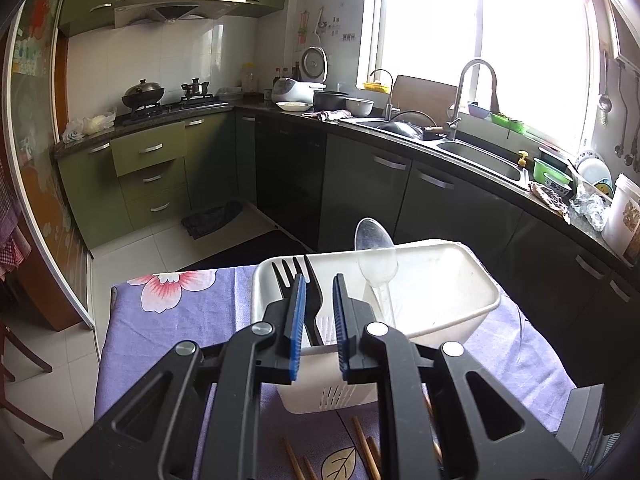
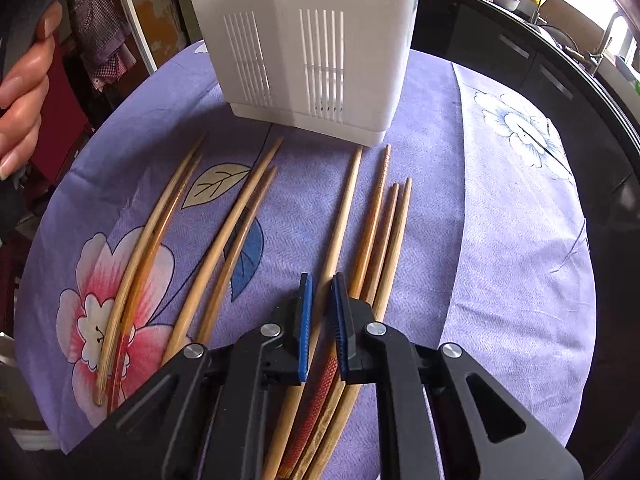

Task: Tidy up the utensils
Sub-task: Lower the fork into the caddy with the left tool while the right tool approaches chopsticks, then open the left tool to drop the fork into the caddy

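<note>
So the white utensil holder [image 1: 440,280] sits on the table [image 2: 500,240], which has a purple flowery cloth over it, toward the far edge of the table in the right wrist view. A black plastic fork [image 1: 306,296] is standing in the holder with its tines up, leaning against the left side, and a clear plastic spoon [image 1: 376,256] stands next to it, bowl up and poking above the rim.

The left gripper [image 1: 319,280] is up over the near end of the holder. Its blue-padded fingers [image 1: 298,328] are spread a bit, with the fork handle showing in the gap between them. Honestly can't tell if the pads are touching the fork or just framing it; it looks like there's space on both sides.

On the cloth in front of the holder is a bunch of wooden chopsticks [image 2: 236,220] lying roughly parallel, tips pointing toward the holder: one pair near the left edge over the pink flower, another pair beside the leaf print, and four more in the middle.

The right gripper [image 2: 321,278] is low over that middle group, fingers slightly apart and straddling one light chopstick [image 2: 344,208], not clamped on it as far as I can see.

A bare hand [image 2: 22,80] shows at the left side of the right wrist view.
</note>
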Motion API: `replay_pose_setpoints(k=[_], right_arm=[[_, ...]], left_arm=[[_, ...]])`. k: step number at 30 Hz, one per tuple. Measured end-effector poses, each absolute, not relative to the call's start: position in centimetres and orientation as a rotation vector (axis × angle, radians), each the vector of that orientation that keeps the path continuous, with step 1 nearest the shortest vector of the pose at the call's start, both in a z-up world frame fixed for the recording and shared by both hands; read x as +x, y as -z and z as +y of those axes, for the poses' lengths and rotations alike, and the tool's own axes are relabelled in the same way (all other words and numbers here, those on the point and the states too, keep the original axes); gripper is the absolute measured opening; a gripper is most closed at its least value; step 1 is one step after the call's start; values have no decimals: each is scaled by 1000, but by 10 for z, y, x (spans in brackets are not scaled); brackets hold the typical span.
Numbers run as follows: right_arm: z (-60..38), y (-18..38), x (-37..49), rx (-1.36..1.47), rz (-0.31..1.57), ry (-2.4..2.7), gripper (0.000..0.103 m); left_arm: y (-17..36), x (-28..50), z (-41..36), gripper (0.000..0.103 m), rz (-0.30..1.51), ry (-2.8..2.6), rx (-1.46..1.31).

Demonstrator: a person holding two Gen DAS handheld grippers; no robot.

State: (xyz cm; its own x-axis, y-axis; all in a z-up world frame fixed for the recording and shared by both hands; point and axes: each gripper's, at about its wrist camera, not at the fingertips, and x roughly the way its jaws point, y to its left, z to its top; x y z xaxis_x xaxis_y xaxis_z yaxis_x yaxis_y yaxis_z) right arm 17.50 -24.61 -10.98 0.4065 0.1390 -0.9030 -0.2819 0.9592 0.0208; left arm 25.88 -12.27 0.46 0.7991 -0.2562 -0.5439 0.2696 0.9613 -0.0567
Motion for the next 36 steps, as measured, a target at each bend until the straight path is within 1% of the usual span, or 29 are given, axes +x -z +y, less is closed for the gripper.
replay_pose_setpoints(k=[4,17,19,20,21,28,31,34,36], right_arm=[[-259,110,159,-138,1140,-271,8],[-275,108,131,-139,1162,-300,8],[-277,108,134,-110,1169,-321,15],[-276,108,137,-112,1170,-328,21],[-274,108,141,-119,1167,-328,25],[-259,105,172,-149,1172,-331,27],[-262,99,185,-111,1183,-348,27],[-274,87,191,-70,1125,-304,27],[-280,87,197,-88,1099,-259,27]], left_arm=[[-3,257,-121,17,578,282,24],[-2,254,-127,18,580,290,38],[-2,253,-128,18,580,290,38],[-2,253,-128,18,583,292,36],[-3,253,-128,18,584,292,35],[-8,250,-127,18,578,296,40],[-9,249,-128,18,578,298,39],[-10,246,-126,22,573,304,33],[-9,246,-126,22,575,310,33]])
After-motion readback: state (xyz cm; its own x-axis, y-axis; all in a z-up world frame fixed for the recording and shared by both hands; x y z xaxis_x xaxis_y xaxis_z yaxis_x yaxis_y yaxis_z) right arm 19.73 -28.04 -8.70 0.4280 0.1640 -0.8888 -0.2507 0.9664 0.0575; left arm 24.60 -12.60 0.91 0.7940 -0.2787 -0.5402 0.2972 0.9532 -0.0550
